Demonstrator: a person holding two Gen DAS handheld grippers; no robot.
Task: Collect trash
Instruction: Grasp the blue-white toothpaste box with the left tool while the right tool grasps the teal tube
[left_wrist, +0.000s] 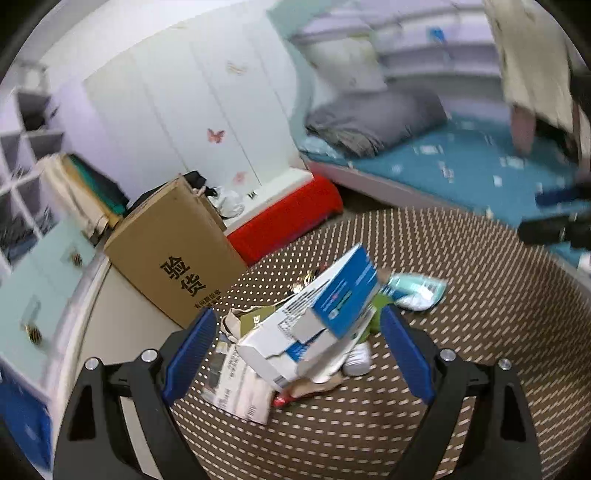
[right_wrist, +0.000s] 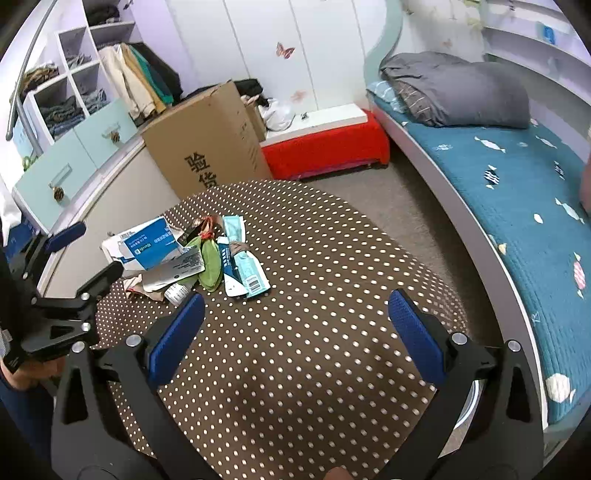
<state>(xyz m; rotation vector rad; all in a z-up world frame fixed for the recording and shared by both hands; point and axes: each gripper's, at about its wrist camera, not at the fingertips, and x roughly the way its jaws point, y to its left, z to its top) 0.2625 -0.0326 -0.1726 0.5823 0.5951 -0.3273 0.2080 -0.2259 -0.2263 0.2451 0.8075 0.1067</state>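
Trash (right_wrist: 192, 254) lies in a loose heap on a round bench (right_wrist: 314, 332) covered with a brown cloth with pale dots, toward the side nearest a tall cardboard box (right_wrist: 207, 144) that stands on the floor against the bench edge. Biggest in the heap is a torn blue-and-white carton (left_wrist: 317, 325), propped up at a tilt on crumpled paper and wrappers. Beside it lie a green wrapper (right_wrist: 210, 266), a teal-and-white packet (right_wrist: 247, 266) and a flat printed sheet (left_wrist: 236, 384).

From its own camera, the left gripper (left_wrist: 299, 358) has its blue fingers (left_wrist: 188, 354) spread wide on either side of the carton, with clear gaps to the pads, so it grips nothing. In the right wrist view the same gripper (right_wrist: 77, 254) comes in from the left edge with one finger over the near edge of the heap; whether it touches anything there cannot be told.

The right gripper (right_wrist: 295, 336) hangs over a bare part of the dotted cloth, well apart from the heap, its fingers (right_wrist: 413, 336) wide apart and empty.

Around the bench are a bed (right_wrist: 517, 206) with a teal sheet and a grey pillow (right_wrist: 461, 92), a red-covered low stool (right_wrist: 325, 147) at the foot of a white wardrobe (right_wrist: 280, 48), and open shelves (right_wrist: 70, 85) with folded clothes above pale green drawers (right_wrist: 74, 155). The left wrist picture is blurred toward its edges.
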